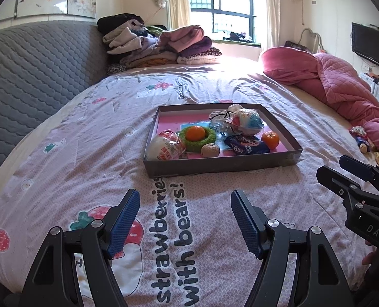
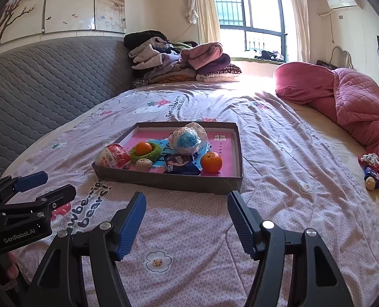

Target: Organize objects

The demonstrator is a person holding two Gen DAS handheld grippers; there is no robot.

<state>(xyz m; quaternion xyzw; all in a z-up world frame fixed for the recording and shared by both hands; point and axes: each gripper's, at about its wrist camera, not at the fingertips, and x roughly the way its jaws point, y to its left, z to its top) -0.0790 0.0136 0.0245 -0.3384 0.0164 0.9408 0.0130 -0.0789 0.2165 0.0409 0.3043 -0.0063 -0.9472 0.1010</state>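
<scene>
A shallow dark box (image 1: 220,165) (image 2: 169,180) with a pink floor lies on the bed. Inside are two oranges (image 1: 270,139) (image 2: 211,162), one of them (image 1: 195,133) (image 2: 143,147) resting in a green ring (image 1: 207,143), a white-and-red packet (image 1: 165,146) (image 2: 111,157), a blue-and-white wrapped ball (image 1: 248,121) (image 2: 186,139), a dark snack pack (image 1: 245,145) (image 2: 180,166) and a walnut (image 1: 210,150) (image 2: 143,164). My left gripper (image 1: 185,220) is open, empty, in front of the box. My right gripper (image 2: 186,222) is open and empty too.
Several small items (image 2: 372,171) (image 1: 363,140) lie loose at the bed's right side beside a pink quilt (image 2: 355,102). A heap of folded clothes (image 1: 158,46) sits at the far end by a grey padded headboard (image 1: 35,81). The printed sheet (image 1: 87,153) surrounds the box.
</scene>
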